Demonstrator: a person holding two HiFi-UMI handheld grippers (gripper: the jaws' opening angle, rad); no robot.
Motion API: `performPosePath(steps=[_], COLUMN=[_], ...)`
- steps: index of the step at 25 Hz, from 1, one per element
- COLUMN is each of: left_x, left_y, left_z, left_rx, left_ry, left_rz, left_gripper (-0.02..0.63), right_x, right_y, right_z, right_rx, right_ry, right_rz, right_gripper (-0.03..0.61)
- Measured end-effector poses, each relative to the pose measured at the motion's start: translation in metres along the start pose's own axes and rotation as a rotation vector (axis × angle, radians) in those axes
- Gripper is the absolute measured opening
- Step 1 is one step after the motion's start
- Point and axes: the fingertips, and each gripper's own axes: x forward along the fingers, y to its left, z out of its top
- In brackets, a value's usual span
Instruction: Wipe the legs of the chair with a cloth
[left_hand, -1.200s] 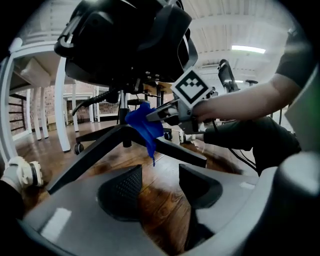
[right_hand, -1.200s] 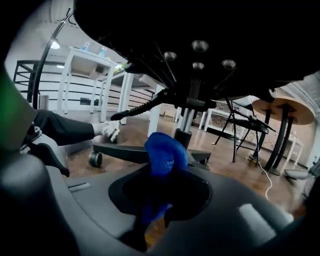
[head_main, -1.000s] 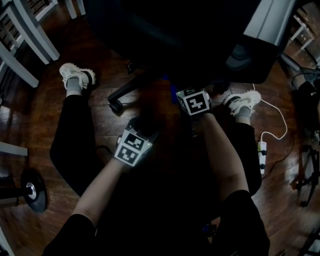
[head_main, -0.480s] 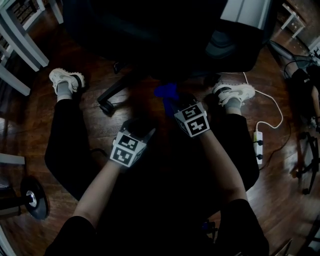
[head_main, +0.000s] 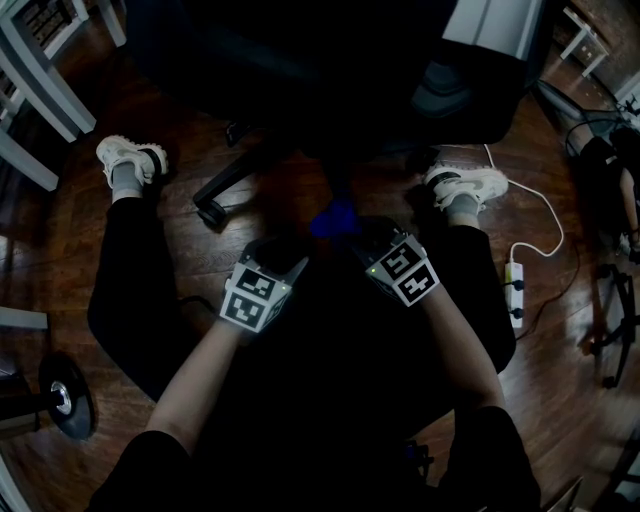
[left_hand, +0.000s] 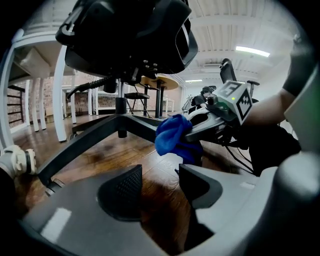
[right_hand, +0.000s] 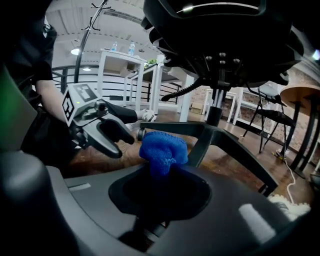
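Note:
A black office chair stands over me, its seat (head_main: 330, 60) dark at the top of the head view. Its legs (left_hand: 85, 142) spread from a central column (left_hand: 120, 107) over the wood floor. My right gripper (right_hand: 162, 172) is shut on a blue cloth (right_hand: 162, 149), which bunches out past the jaws just short of a chair leg (right_hand: 240, 152). In the head view the cloth (head_main: 335, 215) shows just beyond the right gripper (head_main: 352, 228). My left gripper (left_hand: 160, 182) is open with only floor between its fingers, low beside the cloth (left_hand: 175, 137); in the head view it (head_main: 285, 248) sits left of the right one.
The person's white shoes (head_main: 130, 160) (head_main: 470, 185) flank the chair base. A power strip (head_main: 517, 290) with a white cable lies at the right, near a black stand (head_main: 610, 340). White table legs (head_main: 40, 90) are at upper left, a round weighted base (head_main: 65, 400) at lower left.
The right gripper has drawn back toward the person with the blue cloth, away from the chair's column. The left gripper has hardly moved.

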Motion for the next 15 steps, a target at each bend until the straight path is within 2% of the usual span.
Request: performPosePath(steps=[4, 7, 9, 11, 13, 15], left_x=[-0.002, -0.008, -0.018, -0.026, -0.027, -0.02], left_y=[0.014, 0.045, 0.075, 0.101, 0.103, 0.083], left_z=[0.002, 0.009, 0.019, 0.032, 0.043, 0.048], left_rx=[-0.017, -0.02, 0.017, 0.059, 0.041, 0.0], left_ry=[0.003, -0.006, -0.005, -0.012, -0.039, -0.061], left_rz=[0.024, 0.108, 0.203, 0.262, 0.235, 0.156], left_gripper=[0.233, 0.233, 0.233, 0.233, 0.233, 0.233], right_x=[-0.012, -0.02, -0.022, -0.02, -0.011, 0.005], right_y=[0.012, 0.013, -0.003, -0.034, -0.073, -0.107], right_z=[-0.01, -0.015, -0.011, 0.001, 0.013, 0.02], right_rx=[0.02, 0.067, 0.113, 0.158, 0.221, 0.347], right_ry=[-0.007, -0.025, -0.073, -0.133, -0.177, -0.217], right_rz=[0.084, 0.139, 0.103, 0.009, -0.078, -0.117], right_gripper=[0.086, 0.086, 0.084, 0.084, 0.086, 0.086])
